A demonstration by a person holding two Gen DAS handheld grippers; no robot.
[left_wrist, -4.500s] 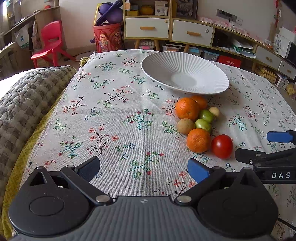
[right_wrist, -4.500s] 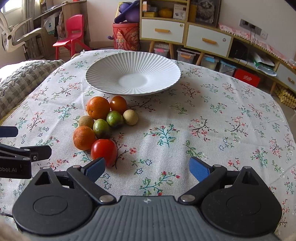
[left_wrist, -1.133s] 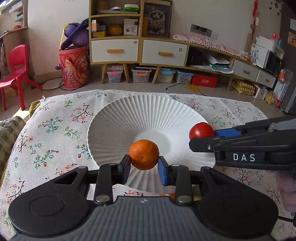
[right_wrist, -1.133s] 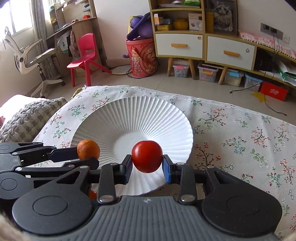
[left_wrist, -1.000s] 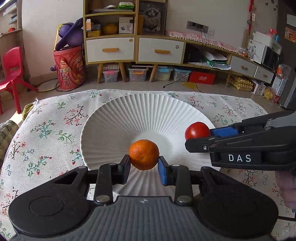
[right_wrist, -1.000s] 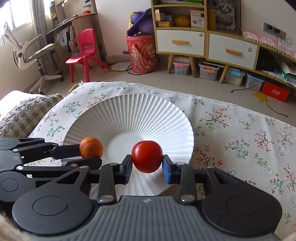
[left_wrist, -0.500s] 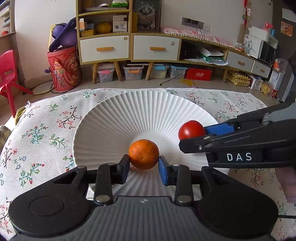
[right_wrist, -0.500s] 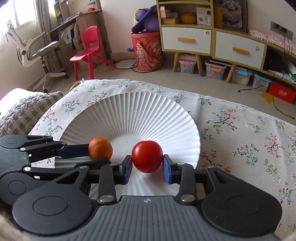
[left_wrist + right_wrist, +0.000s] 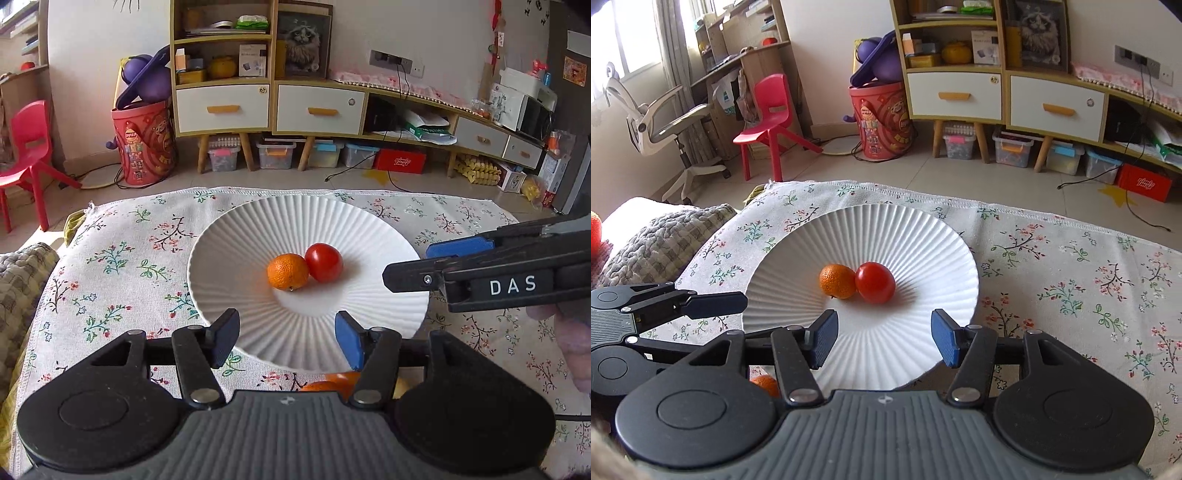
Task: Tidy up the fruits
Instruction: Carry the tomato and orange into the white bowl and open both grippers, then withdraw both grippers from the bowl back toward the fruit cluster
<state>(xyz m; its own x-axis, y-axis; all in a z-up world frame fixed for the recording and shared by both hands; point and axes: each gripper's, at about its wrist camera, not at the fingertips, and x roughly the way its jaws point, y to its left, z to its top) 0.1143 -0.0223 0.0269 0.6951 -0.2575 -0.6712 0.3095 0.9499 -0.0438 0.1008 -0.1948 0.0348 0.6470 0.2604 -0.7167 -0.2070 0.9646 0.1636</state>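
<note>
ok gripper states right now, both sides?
Left gripper: open, holding nothing.
Right gripper: open, holding nothing.

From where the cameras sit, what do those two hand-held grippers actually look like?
Both match. The left hand-held gripper has a ribbed grey body, two round black housings, black linkage bars with silver pivot bolts, and flat blue pads on its fingers. The right hand-held gripper is built the same; seen side-on from the left camera, it carries white "DAS" lettering. No cables or sleeves show clearly.
</note>
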